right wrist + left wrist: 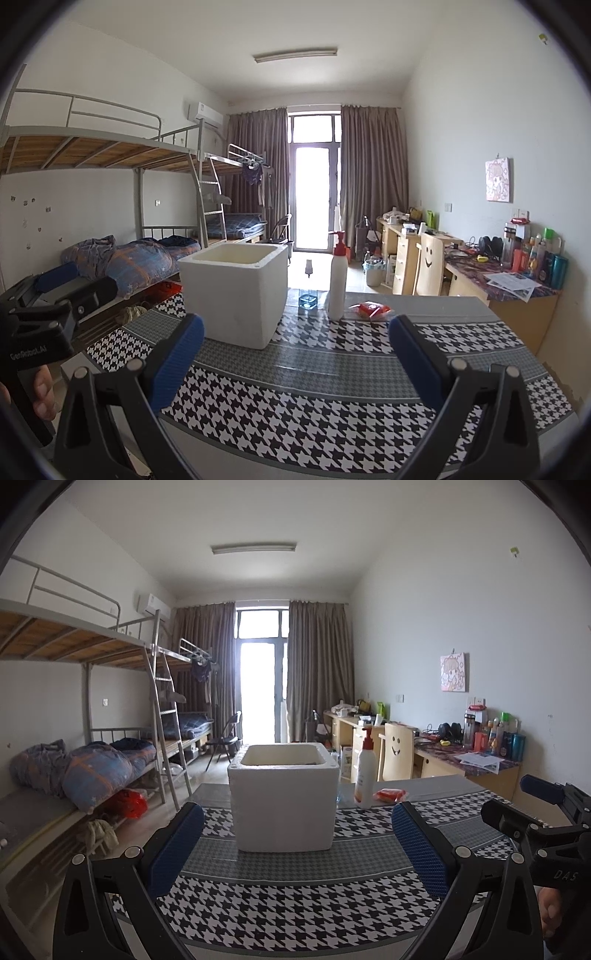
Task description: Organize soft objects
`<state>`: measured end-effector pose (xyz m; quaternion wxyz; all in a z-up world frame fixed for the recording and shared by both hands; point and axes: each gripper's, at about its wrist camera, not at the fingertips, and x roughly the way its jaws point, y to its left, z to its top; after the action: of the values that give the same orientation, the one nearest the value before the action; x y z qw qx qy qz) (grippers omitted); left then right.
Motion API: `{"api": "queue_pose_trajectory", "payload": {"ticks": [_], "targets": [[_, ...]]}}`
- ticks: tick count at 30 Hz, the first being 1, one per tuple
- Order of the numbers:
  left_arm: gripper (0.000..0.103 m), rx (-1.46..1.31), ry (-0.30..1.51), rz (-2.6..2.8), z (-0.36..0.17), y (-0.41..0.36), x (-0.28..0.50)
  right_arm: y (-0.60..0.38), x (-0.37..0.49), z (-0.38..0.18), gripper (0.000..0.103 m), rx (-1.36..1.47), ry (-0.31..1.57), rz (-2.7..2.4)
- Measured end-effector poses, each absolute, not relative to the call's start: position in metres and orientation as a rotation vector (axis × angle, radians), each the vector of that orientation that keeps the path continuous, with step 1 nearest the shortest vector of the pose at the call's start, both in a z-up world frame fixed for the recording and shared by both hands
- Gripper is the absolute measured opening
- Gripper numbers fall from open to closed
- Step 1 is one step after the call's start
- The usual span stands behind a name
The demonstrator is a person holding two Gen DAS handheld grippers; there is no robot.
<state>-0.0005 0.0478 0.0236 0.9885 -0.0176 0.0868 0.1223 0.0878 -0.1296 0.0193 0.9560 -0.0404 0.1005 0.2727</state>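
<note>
- White foam box (pixel 283 800), open-topped, stands on a table (pixel 295 904) covered with a black-and-white houndstooth cloth.
- Right of the box, a white pump bottle (pixel 365 773) with a red top stands upright.
- A small red soft packet (pixel 390 795) lies flat on the cloth just right of the bottle, at the far side of the table.
- The left gripper (pixel 297 843) hovers over the near cloth, blue-padded fingers spread wide and empty.
- The right gripper (pixel 295 363) likewise hangs released, holding nothing.
- Bunk beds (pixel 85 716) line the left wall; desks (pixel 480 764) line the right.
</note>
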Motion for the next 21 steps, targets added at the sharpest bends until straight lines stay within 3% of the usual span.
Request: {"api": "queue_pose_trajectory", "payload": {"ticks": [21], "targets": [[0.102,-0.031,0.184,0.253,0.005,0.047,-0.007,-0.133,0.077,-0.003,0.101,-0.086,0.218,0.532]]}}
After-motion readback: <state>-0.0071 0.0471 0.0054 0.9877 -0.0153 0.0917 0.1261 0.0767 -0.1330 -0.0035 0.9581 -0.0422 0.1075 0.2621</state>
